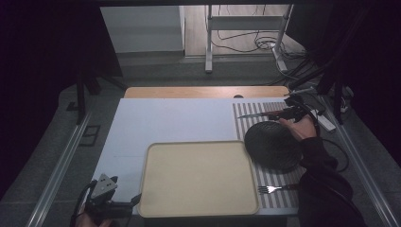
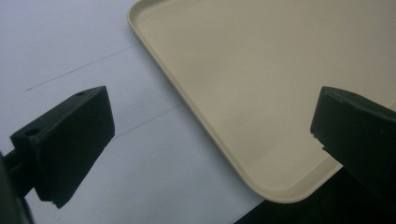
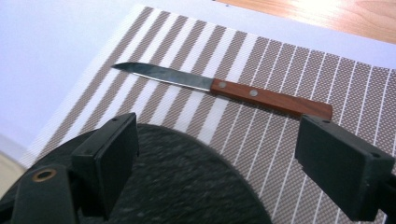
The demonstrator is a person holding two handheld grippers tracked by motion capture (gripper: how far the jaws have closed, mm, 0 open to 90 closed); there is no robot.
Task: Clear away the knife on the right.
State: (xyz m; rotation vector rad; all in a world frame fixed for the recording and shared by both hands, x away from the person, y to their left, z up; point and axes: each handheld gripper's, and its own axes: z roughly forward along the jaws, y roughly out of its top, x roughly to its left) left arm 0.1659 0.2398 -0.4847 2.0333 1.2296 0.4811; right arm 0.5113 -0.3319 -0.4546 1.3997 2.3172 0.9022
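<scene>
Right gripper (image 3: 212, 154) open wide, nothing between, above round dark rough plate (image 3: 187, 186). Wooden-handled steel knife (image 3: 224, 88) at twelve o'clock, flat on striped woven mat (image 3: 289, 65). Left gripper (image 2: 210, 135) open by smooth beige tray (image 2: 261, 70).

A white table (image 1: 175, 120) carries a beige tray (image 1: 198, 177) at its near middle. At three o'clock from the tray lies a striped placemat (image 1: 283, 177), bearing a knife (image 3: 224, 88) at its twelve o'clock end, a black round plate (image 1: 272, 144) mid-mat and a fork (image 1: 272, 189) at six.
</scene>
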